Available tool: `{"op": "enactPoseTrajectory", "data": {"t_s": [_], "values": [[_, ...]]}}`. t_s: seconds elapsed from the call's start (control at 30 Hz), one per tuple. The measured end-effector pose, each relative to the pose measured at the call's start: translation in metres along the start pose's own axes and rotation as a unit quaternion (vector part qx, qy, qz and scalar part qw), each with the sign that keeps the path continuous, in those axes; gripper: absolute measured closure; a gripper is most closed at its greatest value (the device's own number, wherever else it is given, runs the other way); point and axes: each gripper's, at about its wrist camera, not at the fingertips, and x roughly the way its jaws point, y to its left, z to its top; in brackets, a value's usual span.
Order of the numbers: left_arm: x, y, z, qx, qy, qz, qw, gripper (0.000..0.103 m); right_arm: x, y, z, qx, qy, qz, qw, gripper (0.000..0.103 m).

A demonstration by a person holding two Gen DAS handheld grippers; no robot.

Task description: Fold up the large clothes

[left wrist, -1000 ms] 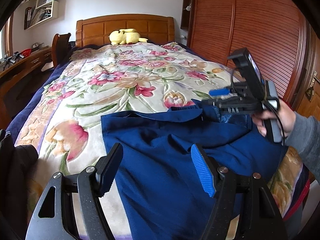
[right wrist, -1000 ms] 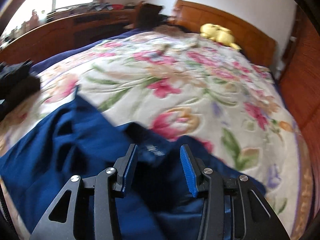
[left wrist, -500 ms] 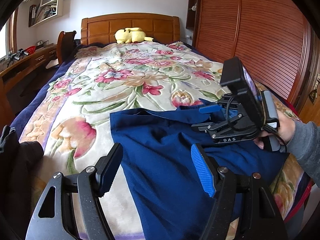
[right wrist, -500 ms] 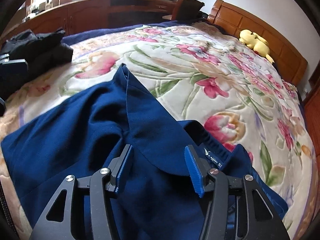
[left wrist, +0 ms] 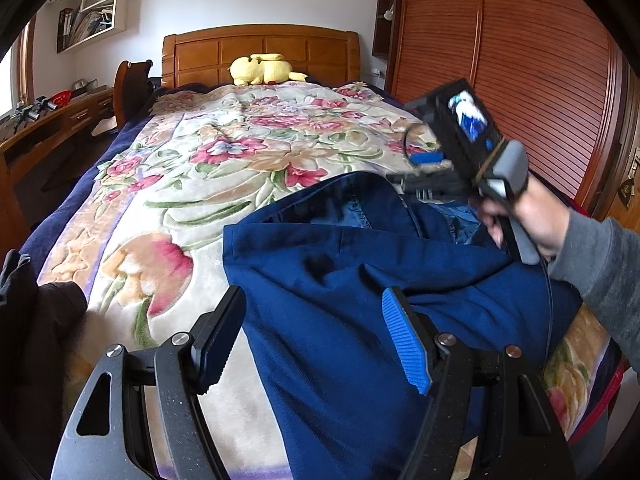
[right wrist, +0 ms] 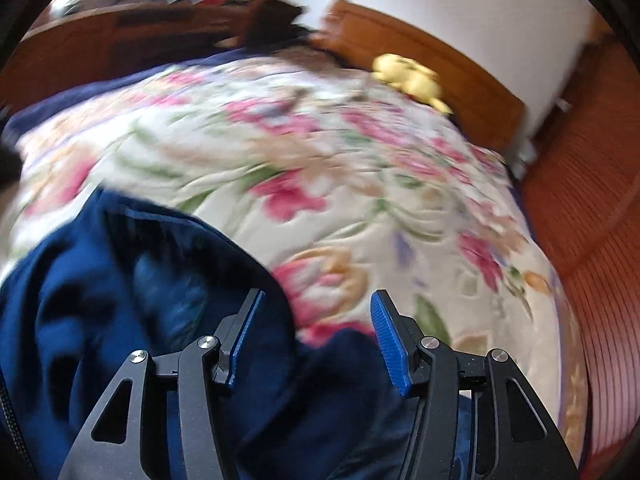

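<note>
On the floral bed [left wrist: 224, 168], the blue garment [left wrist: 360, 280] lies beneath both gaping tools.

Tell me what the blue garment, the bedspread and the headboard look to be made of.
Blue garment: a matte woven cloth, likely cotton or a blend; it drapes in soft creases with no sheen.
Bedspread: a thick plush or quilted fabric, judging by the raised, sculpted outlines around its printed flowers.
Headboard: wood with a glossy orange-brown varnish; panel grooves and light reflections show.

Navy garments [left wrist: 360, 280]: one
Yellow plush toys [left wrist: 262, 69]: one
Grippers: two, left [left wrist: 316, 336] and right [right wrist: 314, 340]
Dark clothing heaps [left wrist: 36, 340]: apparently one, half cut off
</note>
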Motion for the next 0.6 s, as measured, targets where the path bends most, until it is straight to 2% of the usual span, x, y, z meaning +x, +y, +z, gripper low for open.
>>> {"op": "enactPoseTrajectory", "data": {"t_s": [0.13, 0.2, 0.37, 0.6], "values": [[0.006, -0.002, 0.0, 0.001, 0.008, -0.002, 1.0, 0.032, -0.014, -0.008, 0.003, 0.025, -0.015, 0.023, 0.999, 0.047], [0.01, -0.003, -0.001, 0.001, 0.011, -0.003, 0.9999, 0.032, -0.022, -0.006, -0.004, 0.023, -0.012, 0.059, 0.998, 0.047], [0.022, -0.006, -0.003, -0.004, 0.025, -0.011, 0.9996, 0.032, -0.035, 0.016, -0.033, -0.007, 0.012, 0.123, 0.992, 0.047], [0.041, -0.015, -0.011, 0.005, 0.048, -0.011, 0.9988, 0.032, -0.028, 0.03, -0.062, -0.015, 0.061, 0.169, 0.984, 0.047]]}}
